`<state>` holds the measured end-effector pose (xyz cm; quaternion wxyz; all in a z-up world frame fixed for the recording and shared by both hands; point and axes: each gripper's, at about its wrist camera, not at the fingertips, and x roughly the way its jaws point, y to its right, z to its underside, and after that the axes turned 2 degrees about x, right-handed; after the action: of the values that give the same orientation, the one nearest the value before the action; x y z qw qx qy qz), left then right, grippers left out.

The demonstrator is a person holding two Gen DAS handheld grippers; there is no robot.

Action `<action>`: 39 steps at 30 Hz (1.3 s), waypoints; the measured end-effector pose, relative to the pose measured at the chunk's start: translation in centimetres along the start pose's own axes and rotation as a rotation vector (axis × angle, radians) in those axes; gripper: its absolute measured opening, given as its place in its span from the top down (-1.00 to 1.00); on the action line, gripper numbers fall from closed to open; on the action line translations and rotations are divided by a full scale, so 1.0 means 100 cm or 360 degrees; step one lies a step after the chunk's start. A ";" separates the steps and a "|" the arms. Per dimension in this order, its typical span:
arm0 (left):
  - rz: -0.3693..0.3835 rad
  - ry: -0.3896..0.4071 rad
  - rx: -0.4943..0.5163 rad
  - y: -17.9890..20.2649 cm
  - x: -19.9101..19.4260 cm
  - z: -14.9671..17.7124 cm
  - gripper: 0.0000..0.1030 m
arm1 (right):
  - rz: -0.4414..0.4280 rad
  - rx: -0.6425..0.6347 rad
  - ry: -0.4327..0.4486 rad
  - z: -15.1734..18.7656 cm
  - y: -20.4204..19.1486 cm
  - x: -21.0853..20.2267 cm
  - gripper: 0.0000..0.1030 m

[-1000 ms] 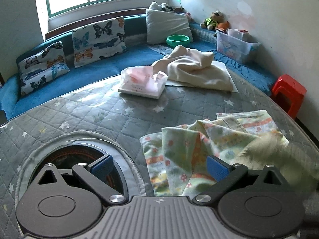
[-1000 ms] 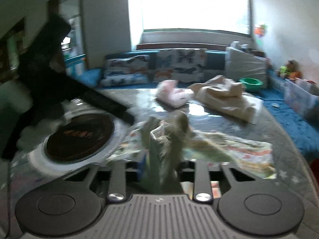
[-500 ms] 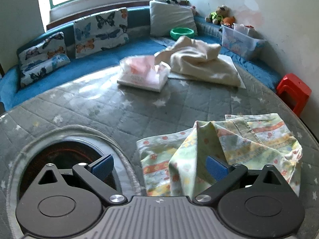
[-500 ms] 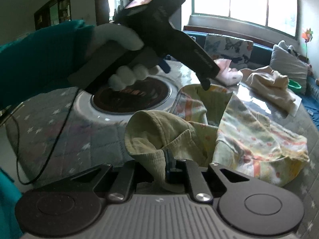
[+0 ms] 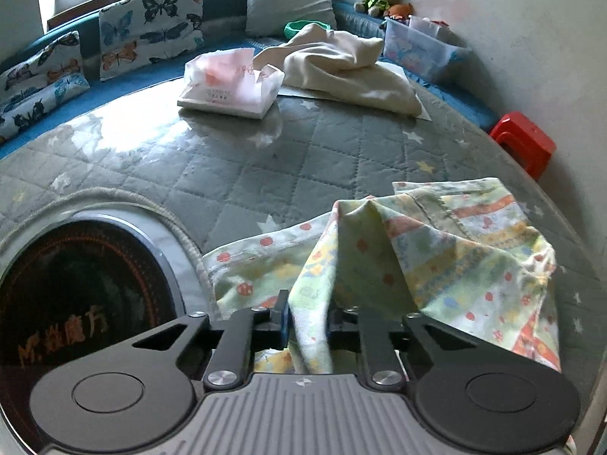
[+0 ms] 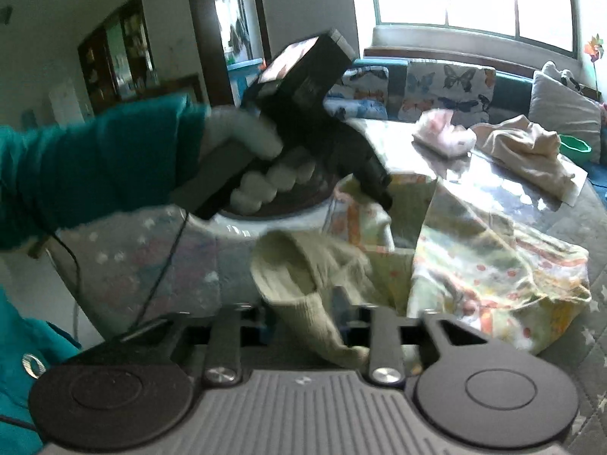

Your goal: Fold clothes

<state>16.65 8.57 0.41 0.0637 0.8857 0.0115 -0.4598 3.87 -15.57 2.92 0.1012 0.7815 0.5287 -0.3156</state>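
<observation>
Left tongs (image 5: 308, 322) newly closing on patterned garment (image 5: 436, 250), right tongs (image 6: 303, 313) opening around cuff.

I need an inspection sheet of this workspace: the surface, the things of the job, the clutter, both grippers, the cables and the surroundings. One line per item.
Surface: grey quilted star cover on a table, with a round dark cooktop set into it.
Job's things: patterned cloth, crumpled, with a plain olive inner side; cream garment heaped at the far side.
Clutter: pink tissue pack beside the cream garment.
Grippers: left gripper closing, a fold of the patterned cloth pinched between its jaws; right gripper opening, the cloth's olive edge lies between the jaws.
Cables: thin black cable hanging from the left gripper's handle.
Surroundings: blue bench with butterfly cushions, red stool, clear storage box, window.
</observation>
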 end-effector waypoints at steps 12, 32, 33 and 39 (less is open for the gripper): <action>0.0120 0.0116 -0.0089 -0.003 -0.042 0.024 0.73 | 0.0331 0.0238 0.0141 -0.028 0.050 0.003 -0.10; 0.0190 0.0177 -0.0110 0.007 -0.072 0.059 0.74 | 0.0725 0.0166 -0.0019 -0.005 0.056 0.065 0.74; 0.0187 0.0176 -0.0111 0.007 -0.072 0.060 0.74 | 0.0748 0.0176 0.0000 -0.004 0.057 0.058 0.79; 0.0188 0.0168 -0.0082 0.015 -0.071 0.068 0.72 | 0.0898 0.0278 0.0070 0.007 0.071 0.022 0.82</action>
<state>7.12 6.53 2.50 0.1128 0.9059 -0.0254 -0.4074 10.46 -17.24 -0.25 0.1059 0.9100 0.2634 -0.3023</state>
